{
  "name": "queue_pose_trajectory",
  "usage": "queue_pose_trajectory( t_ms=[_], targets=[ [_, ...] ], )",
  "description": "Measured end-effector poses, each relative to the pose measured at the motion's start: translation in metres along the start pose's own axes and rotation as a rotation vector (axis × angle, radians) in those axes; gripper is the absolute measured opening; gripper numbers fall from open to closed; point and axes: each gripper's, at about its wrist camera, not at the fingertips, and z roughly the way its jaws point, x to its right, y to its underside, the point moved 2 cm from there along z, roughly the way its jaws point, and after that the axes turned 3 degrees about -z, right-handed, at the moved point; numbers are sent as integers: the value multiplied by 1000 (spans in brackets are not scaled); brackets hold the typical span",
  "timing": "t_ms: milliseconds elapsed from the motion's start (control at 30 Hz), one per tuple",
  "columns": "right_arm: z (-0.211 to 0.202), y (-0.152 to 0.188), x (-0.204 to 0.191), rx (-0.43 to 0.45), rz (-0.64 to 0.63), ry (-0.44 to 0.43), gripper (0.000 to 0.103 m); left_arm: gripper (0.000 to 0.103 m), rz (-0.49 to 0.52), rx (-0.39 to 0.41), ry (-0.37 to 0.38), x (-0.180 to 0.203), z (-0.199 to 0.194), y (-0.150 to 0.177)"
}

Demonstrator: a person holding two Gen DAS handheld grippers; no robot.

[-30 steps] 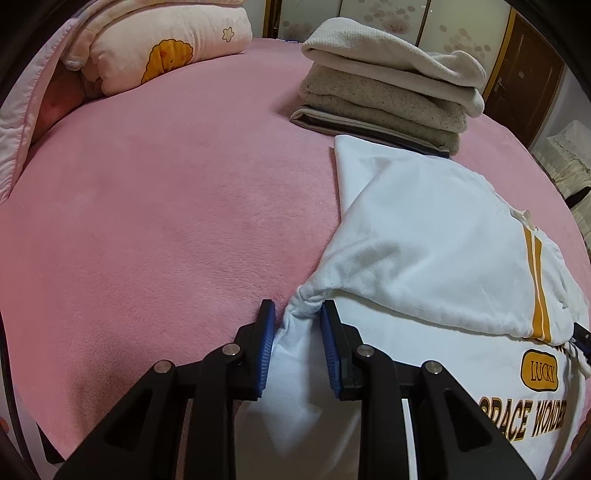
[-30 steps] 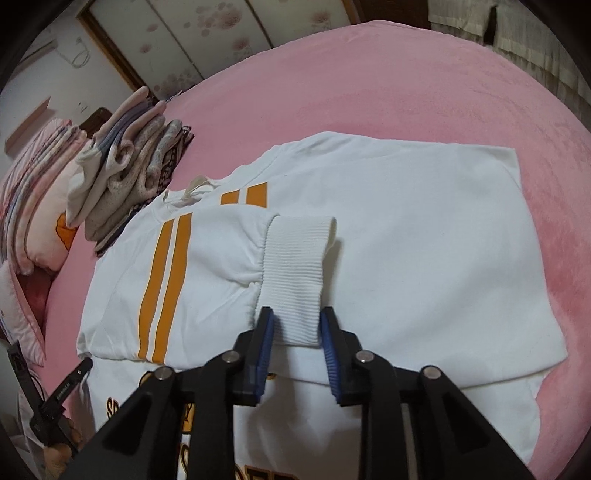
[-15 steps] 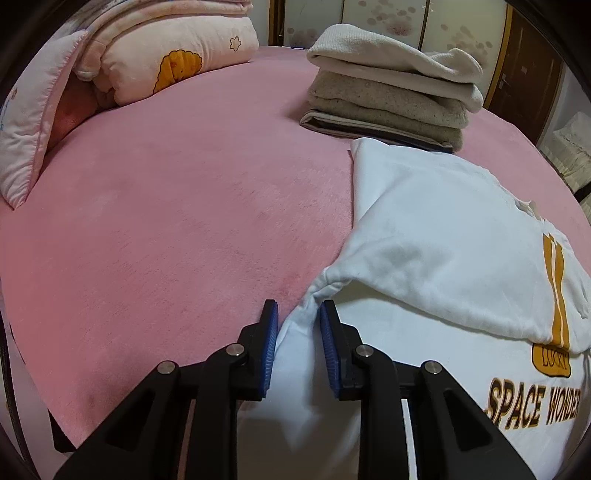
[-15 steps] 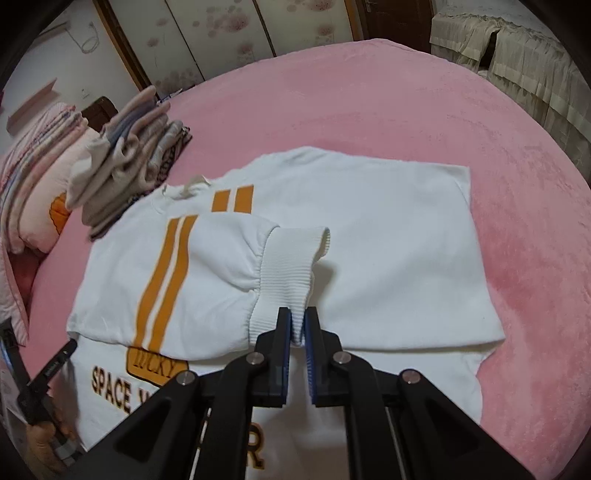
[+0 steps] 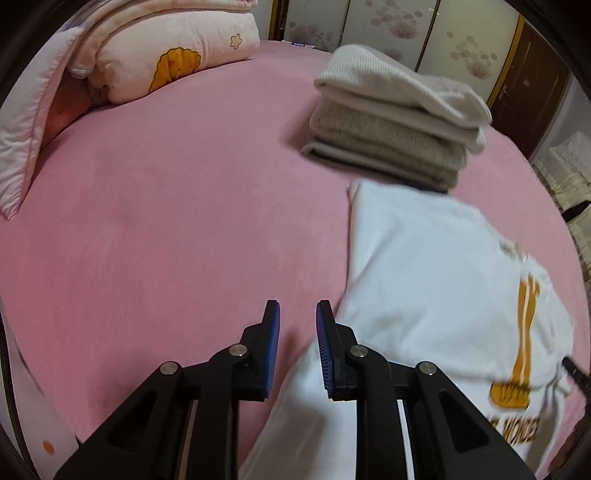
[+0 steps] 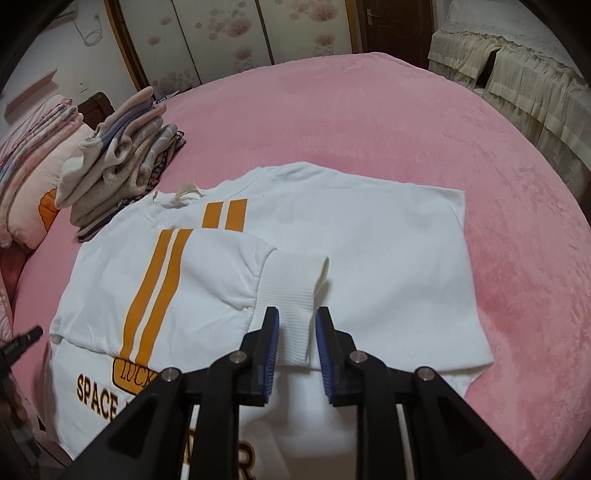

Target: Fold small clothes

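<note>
A white sweatshirt [image 6: 388, 251] with orange stripes and "SPACE" lettering lies flat on the pink bed [image 6: 369, 110], both sleeves folded across its chest. My right gripper [image 6: 295, 319] hovers over the ribbed cuff [image 6: 291, 295] of the folded sleeve. Its jaws are opening; the cuff lies between them and the pads do not press on it. In the left wrist view the sweatshirt [image 5: 424, 266] lies to the right. My left gripper [image 5: 297, 314] hangs over bare pink bedding just off the shirt's left edge, its jaws closing slightly with nothing between them.
A stack of folded beige and grey clothes [image 5: 395, 122] sits just beyond the shirt's collar, seen also as the stack [image 6: 122, 170]. A pink quilt with an orange print [image 5: 166, 55] lies at the far left. Wardrobe doors [image 6: 229, 33] and a cream-covered seat [image 6: 517, 81] stand beyond the bed.
The left gripper let go of the shirt's folded edge and lifted off to the left over the bed. The right gripper pinched the cuff, then opened off it.
</note>
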Motion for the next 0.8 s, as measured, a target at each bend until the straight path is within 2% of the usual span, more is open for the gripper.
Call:
queue_pose_trajectory(
  t_ms=[133,200,333,567,600,633,800],
  targets=[
    [6,-7,-2,7,2,-6,21,21,35,-37,71,25,24,-47],
    [11,-11,-3,6,3,-9,24,23,59,-92,128,40,44,-62],
    [18,-17,-4,13,8,-20,28,30,93,-180,190,58,80,-76],
    [32,-25,-11,11,-14,-19,32,33,99,-226,205,59,115,-84],
    [34,-25,-11,9,-14,-19,33,29,103,-229,217,59,119,-86],
    [36,-26,-11,7,-16,-18,34,8,111,-230,226,59,121,-87],
    [47,-30,-13,-12,-29,-27,37,4,231,-219,212,67,123,-91]
  ],
)
